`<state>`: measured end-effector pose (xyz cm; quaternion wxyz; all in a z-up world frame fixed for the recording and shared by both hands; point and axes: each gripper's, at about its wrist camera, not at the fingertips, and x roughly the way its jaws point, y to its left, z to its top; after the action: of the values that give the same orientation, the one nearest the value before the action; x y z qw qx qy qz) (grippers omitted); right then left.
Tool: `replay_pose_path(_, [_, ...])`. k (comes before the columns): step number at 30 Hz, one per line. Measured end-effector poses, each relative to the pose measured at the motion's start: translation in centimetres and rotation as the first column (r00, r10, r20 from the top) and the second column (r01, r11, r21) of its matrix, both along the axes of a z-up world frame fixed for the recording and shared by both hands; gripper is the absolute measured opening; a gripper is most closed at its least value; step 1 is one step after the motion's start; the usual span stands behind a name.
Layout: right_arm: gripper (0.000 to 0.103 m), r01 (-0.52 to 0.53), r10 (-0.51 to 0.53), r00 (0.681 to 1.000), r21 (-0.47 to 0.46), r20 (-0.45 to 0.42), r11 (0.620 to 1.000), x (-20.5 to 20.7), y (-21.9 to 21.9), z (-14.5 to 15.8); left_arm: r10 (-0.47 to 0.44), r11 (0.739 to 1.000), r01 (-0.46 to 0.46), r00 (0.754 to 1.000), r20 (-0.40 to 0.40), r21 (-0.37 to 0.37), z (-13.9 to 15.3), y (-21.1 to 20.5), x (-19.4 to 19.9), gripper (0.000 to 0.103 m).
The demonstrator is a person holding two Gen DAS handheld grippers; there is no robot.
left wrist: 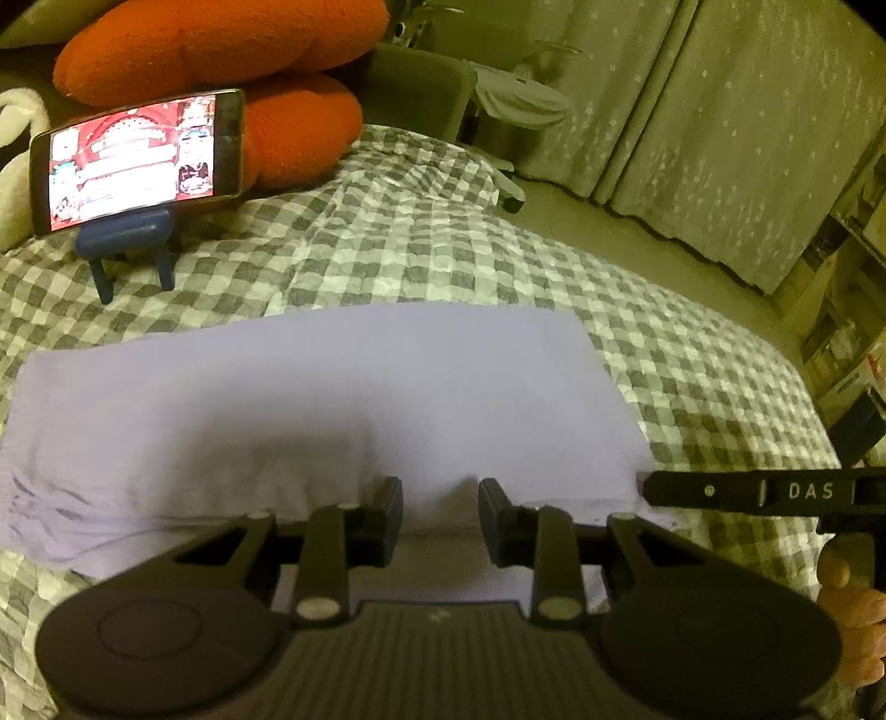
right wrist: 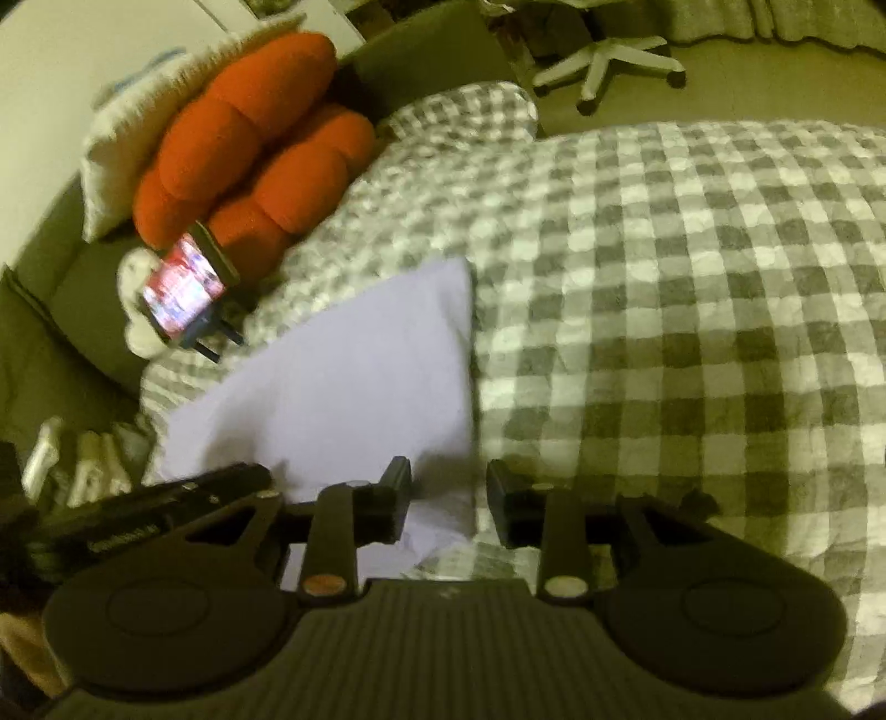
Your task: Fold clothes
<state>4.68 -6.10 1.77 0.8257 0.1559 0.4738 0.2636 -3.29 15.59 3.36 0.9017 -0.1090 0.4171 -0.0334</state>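
Pale purple cloth lies flat on the bed, folded into a long neat strip. The bed has a grey and white checked cover.

The left tongs sit over the near edge of the cloth. Their two fingers are apart, and the cloth shows in the gap, but the pads do not squeeze it. The right tongs are at the near corner of the cloth. Their fingers are apart too. The corner lies loose between them and nothing is pinched.

In the left view, a black finger of the other tool reaches in from the right, with a person's hand below it.

A phone with a bright screen stands on a small blue stand at the far end of the bed. Behind it are orange cushions.
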Motion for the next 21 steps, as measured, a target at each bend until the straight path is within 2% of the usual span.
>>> replay_pose_path(4, [0.033,-0.022,0.025,0.999,-0.074,0.043,0.997,-0.6,1.3,0.2,-0.019,0.998,0.019,1.0,-0.002,0.056,-0.2,-0.7,-0.1,0.031])
replay_pose_path(6, [0.016,-0.027,0.035,0.997,-0.135,0.061,0.991,-0.9,1.9,0.4,-0.019,0.998,0.019,1.0,-0.004,0.06,-0.2,-0.8,-0.1,0.031])
replay_pose_path(8, [0.014,-0.026,0.039,0.997,-0.174,0.07,0.984,-1.1,2.1,0.5,-0.017,0.998,0.017,1.0,-0.003,0.06,-0.3,-0.7,-0.1,0.031])
replay_pose_path(13, [0.014,-0.056,0.079,0.992,-0.218,0.1,0.974,-1.7,2.7,0.5,-0.017,0.998,0.017,1.0,-0.002,0.064,-0.4,-0.8,0.0,0.032])
replay_pose_path(16, [0.018,-0.05,0.066,0.994,-0.179,0.083,0.983,-1.3,2.3,0.5,-0.015,0.997,0.015,1.0,-0.002,0.07,-0.4,-0.9,0.0,0.032])
replay_pose_path(18, [0.024,-0.046,0.058,0.996,-0.155,0.073,0.987,-1.2,2.1,0.6,-0.014,0.997,0.014,1.0,-0.002,0.075,-0.4,-1.0,0.0,0.032])
replay_pose_path(21, [0.024,-0.042,0.053,0.996,-0.145,0.073,0.989,-1.1,2.1,0.7,-0.013,0.997,0.013,1.0,-0.002,0.08,-0.4,-1.1,0.0,0.032])
